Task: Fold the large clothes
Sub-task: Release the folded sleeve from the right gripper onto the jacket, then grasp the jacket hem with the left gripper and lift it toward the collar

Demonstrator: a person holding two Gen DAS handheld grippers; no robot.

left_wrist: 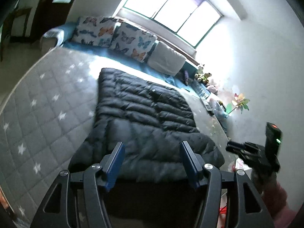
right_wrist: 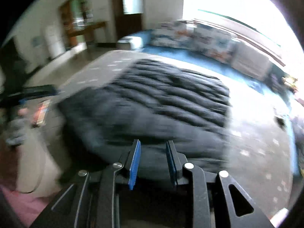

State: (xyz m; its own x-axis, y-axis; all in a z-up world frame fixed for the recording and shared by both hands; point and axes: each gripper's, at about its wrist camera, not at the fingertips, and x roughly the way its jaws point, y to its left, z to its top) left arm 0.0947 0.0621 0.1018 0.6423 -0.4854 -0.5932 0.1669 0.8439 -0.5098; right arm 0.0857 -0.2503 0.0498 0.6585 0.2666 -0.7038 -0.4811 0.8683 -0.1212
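left hand-held gripper point(left_wrist: 151, 148) stood wide open, empty, over the black puffer jacket point(left_wrist: 144, 110) – right hand-held gripper point(right_wrist: 153, 147) at 3 o'clock, partly open, gripping nothing.

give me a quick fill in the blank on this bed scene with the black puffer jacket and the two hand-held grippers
1. The black puffer jacket lies on a grey quilt printed with white ____.
2. The two patterned pillows by the window show ____.
3. Between the blue pads of the left hand-held gripper there is ____ gripped.
4. The jaws of the right hand-held gripper stand ____ than those of the left.

Missing words: stars; butterflies; nothing; narrower
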